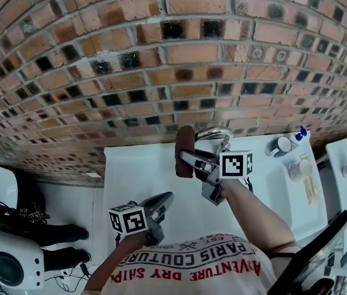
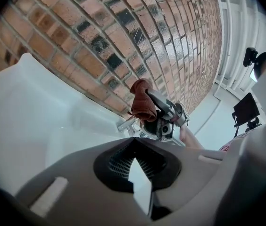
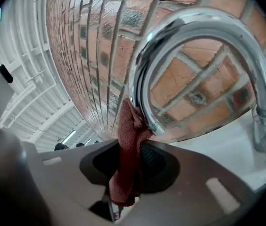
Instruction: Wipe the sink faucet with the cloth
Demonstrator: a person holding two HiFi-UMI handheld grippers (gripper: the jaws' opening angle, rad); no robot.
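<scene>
At frame centre of the head view, right gripper (image 1: 189,158) is up at the faucet (image 1: 214,132), jaws pinching the red-brown cloth (image 1: 184,147). The cloth and gripper body cover most of the faucet there; only a short chrome arc shows above the marker cube.

Right gripper view: the right gripper (image 3: 134,147) has its jaws clamped on the cloth (image 3: 125,173), and the cloth's top edge touches the spout end of the faucet (image 3: 208,25) at centre frame. The cloth's lower end drops into the jaw throat, out of sight. The faucet base is cut off at the right edge.

Left gripper (image 1: 161,200) sits lower centre in the head view, well apart from the faucet. Left gripper view: left gripper (image 2: 133,141) jaws pressed together at the tips, nothing between them. Beyond them, mid-frame, are the cloth (image 2: 142,102) and the right gripper (image 2: 165,116). Only a small chrome bit of the faucet (image 2: 126,125) pokes out under them. The white sink (image 2: 38,112) fills the left of that frame, overexposed, so its edges are hard to read.

Right of the head view: 2 small containers (image 1: 287,143) on the white tabletop (image 1: 272,183), 1 with a blue cap, too small to identify. Brick wall (image 1: 161,54) fills the top.
</scene>
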